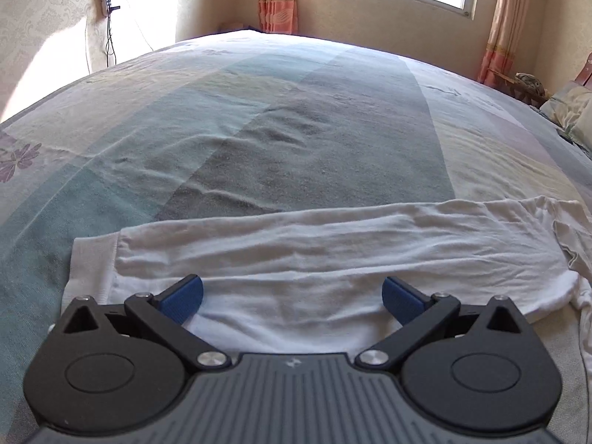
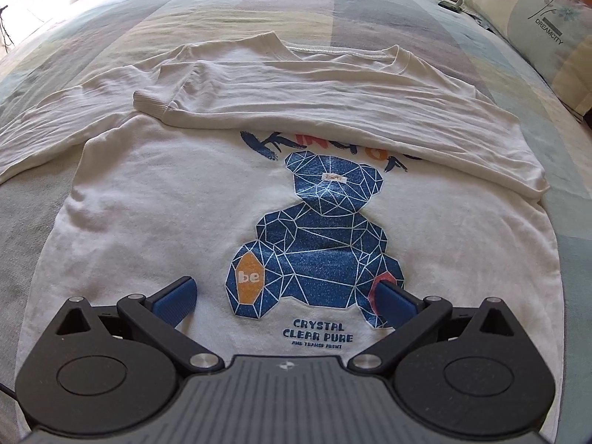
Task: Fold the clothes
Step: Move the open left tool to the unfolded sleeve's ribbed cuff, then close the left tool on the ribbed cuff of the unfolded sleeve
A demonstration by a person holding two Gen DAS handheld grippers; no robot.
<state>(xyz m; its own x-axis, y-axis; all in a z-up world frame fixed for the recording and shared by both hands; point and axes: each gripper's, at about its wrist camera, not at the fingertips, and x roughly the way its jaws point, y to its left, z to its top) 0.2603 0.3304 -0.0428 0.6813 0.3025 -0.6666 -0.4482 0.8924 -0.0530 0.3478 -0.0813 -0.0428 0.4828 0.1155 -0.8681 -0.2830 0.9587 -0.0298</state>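
Both sets of jaws stand spread wide, gripping nothing. The left gripper (image 1: 292, 298) hovers low over the near part of a white shirt (image 1: 333, 255) that lies flat on the striped bedspread (image 1: 296, 129), one long sleeve (image 1: 259, 236) folded across it from right to left. The right gripper (image 2: 286, 299) hangs above the shirt (image 2: 148, 222) front, its blue pads (image 2: 174, 298) flanking the lower part of a blue geometric bear print (image 2: 318, 244). A pillow (image 2: 536, 22) sits at the far right.
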